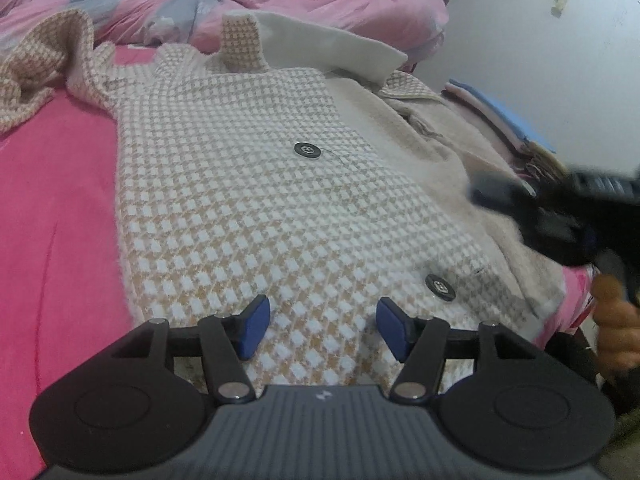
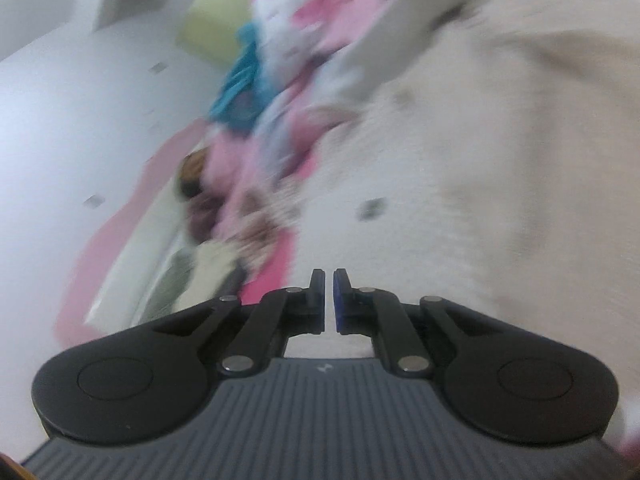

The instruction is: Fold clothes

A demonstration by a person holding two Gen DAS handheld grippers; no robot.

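Pink bedsheet (image 1: 60,200) is covered by a houndstooth coat (image 1: 240,200); left gripper (image 1: 322,328) parted, right gripper (image 2: 328,300) together and empty, so the hem may be bunched.

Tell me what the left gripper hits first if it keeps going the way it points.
Most likely the houndstooth coat: the left gripper, open, aims down at its checked front panel, nothing between.

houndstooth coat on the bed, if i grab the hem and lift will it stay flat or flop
The houndstooth coat will probably flop: its sleeve already lies crumpled. It looks thick and fuzzy, so likely heavy for cloth and not slippery. The buttons may swing with it.
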